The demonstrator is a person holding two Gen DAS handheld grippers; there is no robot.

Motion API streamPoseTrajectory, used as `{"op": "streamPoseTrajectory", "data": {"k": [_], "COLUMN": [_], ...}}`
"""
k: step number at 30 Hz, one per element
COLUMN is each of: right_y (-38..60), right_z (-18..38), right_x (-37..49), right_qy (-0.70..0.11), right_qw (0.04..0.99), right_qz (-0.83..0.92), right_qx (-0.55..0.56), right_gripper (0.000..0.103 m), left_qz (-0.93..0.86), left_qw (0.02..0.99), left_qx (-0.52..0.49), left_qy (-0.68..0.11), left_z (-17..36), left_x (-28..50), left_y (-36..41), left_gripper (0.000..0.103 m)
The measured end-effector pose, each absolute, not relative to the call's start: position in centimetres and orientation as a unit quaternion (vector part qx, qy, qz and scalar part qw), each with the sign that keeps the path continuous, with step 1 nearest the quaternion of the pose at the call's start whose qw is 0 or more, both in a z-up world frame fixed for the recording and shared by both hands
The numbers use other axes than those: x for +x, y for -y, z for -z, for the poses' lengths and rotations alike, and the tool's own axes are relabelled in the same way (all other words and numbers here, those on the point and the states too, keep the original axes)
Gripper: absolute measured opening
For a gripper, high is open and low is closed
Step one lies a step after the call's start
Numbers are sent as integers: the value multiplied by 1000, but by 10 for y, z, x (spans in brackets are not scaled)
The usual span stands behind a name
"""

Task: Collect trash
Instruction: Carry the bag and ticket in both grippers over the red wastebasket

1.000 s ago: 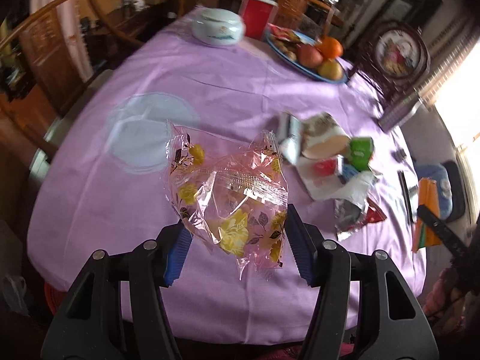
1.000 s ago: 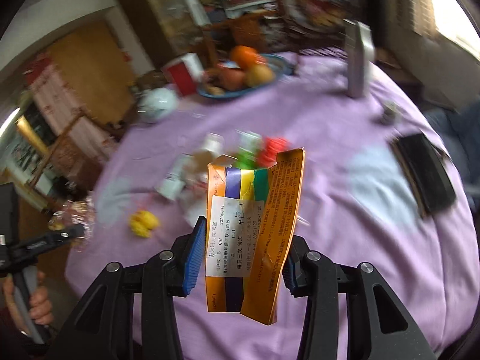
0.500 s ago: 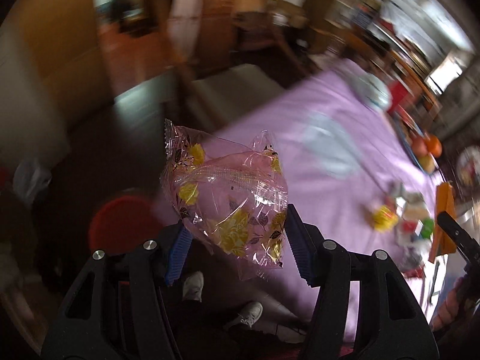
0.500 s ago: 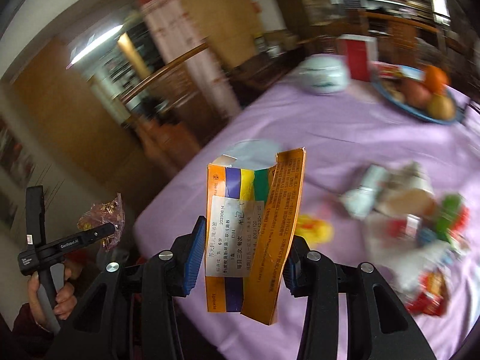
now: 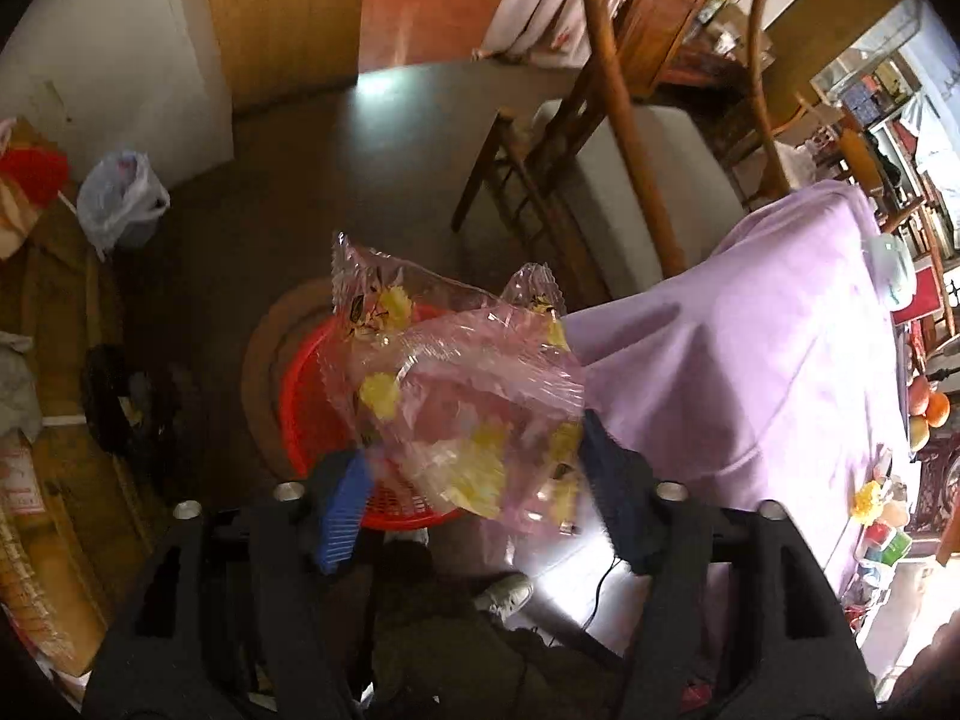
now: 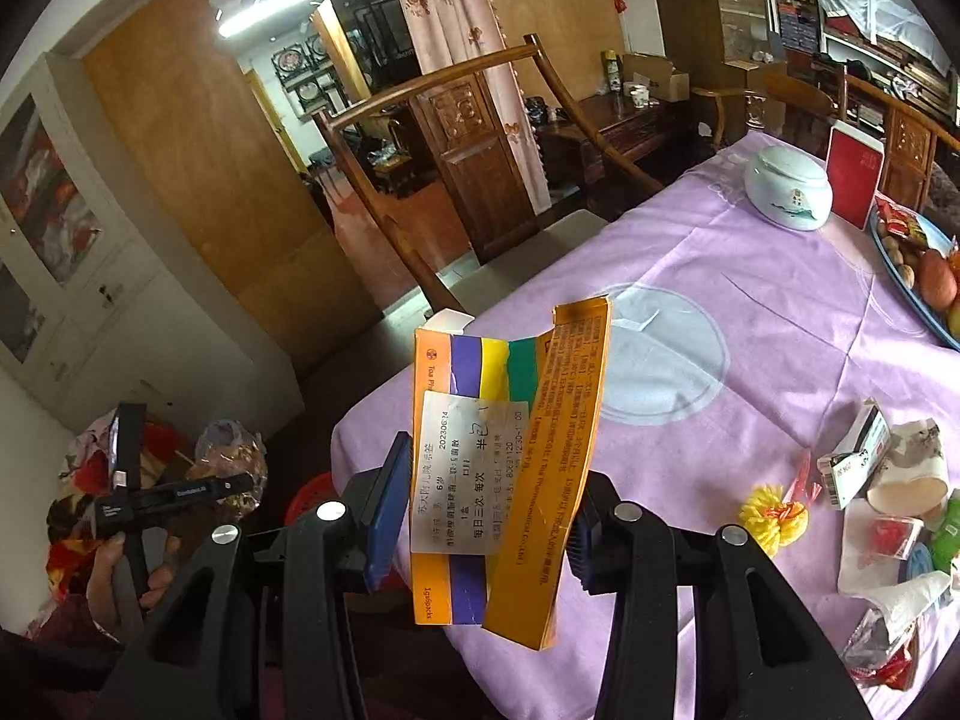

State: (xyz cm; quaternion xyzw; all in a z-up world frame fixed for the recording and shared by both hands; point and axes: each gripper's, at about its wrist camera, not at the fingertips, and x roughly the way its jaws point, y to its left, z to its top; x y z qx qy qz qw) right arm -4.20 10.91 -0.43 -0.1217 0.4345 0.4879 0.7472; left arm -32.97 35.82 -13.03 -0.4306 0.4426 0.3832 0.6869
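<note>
- The table (image 6: 750, 324), under its purple cloth, fills the right of both views, and a litter pile (image 6: 888, 498) of cups and packets sits by its near right edge, well apart from either gripper.
- A red basket (image 5: 306, 402) stands on the floor beside the table's corner, directly under and beyond the left gripper (image 5: 474, 498); I judge it to be the bin.
- The left gripper's jaws stand fairly wide with a crumpled clear pink wrapper (image 5: 456, 384) between them. The wrapper looks blurred, and whether the pads pinch it or have let go I cannot tell.
- That wrapper hangs above the basket's right half, so a drop from here should land inside. This hand is far nearer the basket.
- The right gripper (image 6: 480, 522) clamps a flattened orange medicine box (image 6: 510, 468), long axis upright, over the table's near corner.
- From the right gripper the basket lies down and left, below the table edge, so the box must travel that way next.
</note>
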Motion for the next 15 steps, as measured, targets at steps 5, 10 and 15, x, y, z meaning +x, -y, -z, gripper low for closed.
{"op": "streamPoseTrajectory", "data": {"k": [5, 10, 15], "right_y": [-129, -150, -173], "right_z": [10, 17, 17], "right_x": [-49, -61, -79], "right_qy": [-439, -445, -438], "right_qw": [745, 730, 713], "right_qz": [-484, -497, -522], "right_qx": [-137, -148, -166], "right_gripper": [45, 45, 45], "left_qz": [-388, -392, -376], "left_qw": [672, 659, 660], "left_qx": [-433, -448, -449], "left_qy": [-460, -459, -471], "left_z": [138, 143, 149], "left_x": [-323, -334, -331], "left_y": [-370, -376, -375], "left_gripper": [89, 90, 93]}}
